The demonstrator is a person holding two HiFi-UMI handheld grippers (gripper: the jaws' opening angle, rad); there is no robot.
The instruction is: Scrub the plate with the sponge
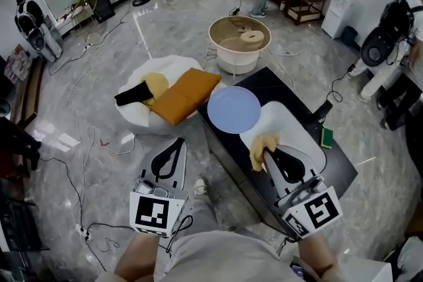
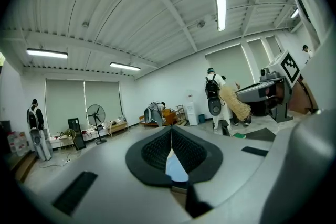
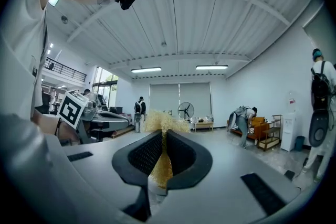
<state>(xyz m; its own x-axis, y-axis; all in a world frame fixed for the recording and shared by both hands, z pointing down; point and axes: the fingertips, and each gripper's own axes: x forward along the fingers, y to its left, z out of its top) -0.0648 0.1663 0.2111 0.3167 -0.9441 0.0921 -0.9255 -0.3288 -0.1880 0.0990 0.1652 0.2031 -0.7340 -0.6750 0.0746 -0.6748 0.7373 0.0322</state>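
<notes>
— On the black table [image 1: 338,170], what lies there?

— Round plate [image 1: 234,109], pale blue, smooth and matt, flat on the near corner. It overlaps the rim of a white tray [image 1: 299,132], a glossy rounded oblong. Neither gripper touches the plate. Small green pad [image 1: 327,137] on the bare tabletop, just beyond the tray.

— And the sponge?

— Sponge [image 1: 258,145] is straw-yellow, coarse and fibrous, frayed into a loose tuft. It sits in the right gripper [image 3: 164,132]: the ribbed black pads are clamped on it. Fibres fill the slit between them and fan out above the tips. It hangs over the white tray, near the plate but apart from it.

— Left side?

— Left gripper [image 2: 171,128] is out over the floor, left of the table and well apart from the plate. Jaws are together, the ribbed pads meeting at the tips in a thin seam. A pale blue sliver shows in the small gap lower down; can't tell what it is.

— Surroundings?

— Grey veined floor [image 1: 165,30], polished like marble, with thin cables trailing across it. White beanbag [image 1: 139,117], soft and lumpy, with a flat orange cushion [image 1: 188,94] lying on it.
</notes>
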